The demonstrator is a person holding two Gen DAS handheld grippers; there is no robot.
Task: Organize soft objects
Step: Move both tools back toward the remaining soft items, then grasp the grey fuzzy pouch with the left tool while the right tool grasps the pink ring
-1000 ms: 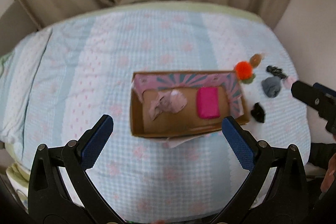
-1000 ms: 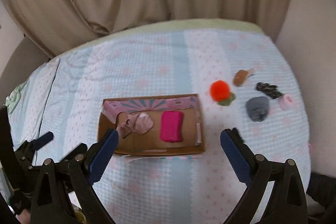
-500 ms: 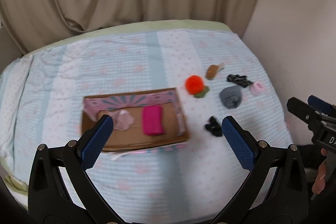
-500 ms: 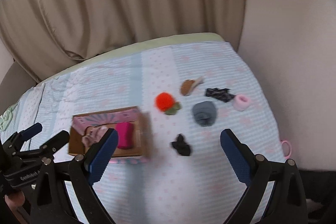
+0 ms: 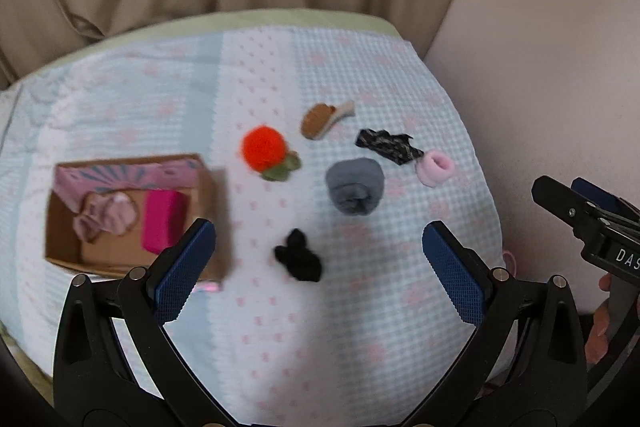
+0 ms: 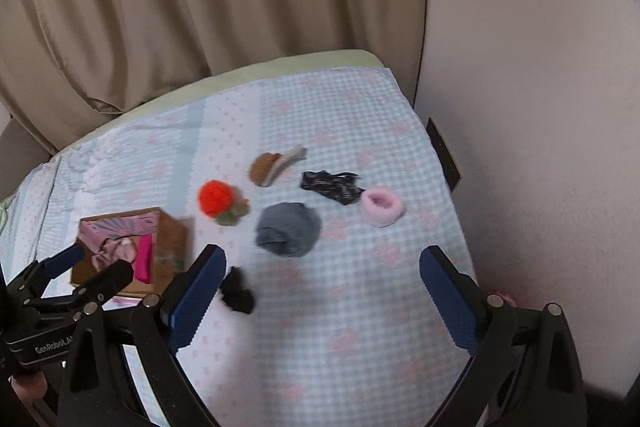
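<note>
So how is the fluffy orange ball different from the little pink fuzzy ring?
The fluffy orange pom-pom ball is solid and round, while the pale pink fuzzy ring has a hollow middle. The orange ball is bright and has a green bit attached beside it; the pink ring is pale and plain. The ball lies nearer the open cardboard box; the ring lies out by the blanket's wall-side edge. Both are small, soft and still outside the box.

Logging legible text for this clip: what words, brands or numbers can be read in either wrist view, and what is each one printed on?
"GenRobot.A", cut off by the near claw: white print on the left claw body, right wrist view.
"DAS", cut off at the frame edge: white print on the right claw body, left wrist view.
Patterned black cloth: pale marks, too blurred to read.
Box: a pink and teal pattern, no readable text.
</note>
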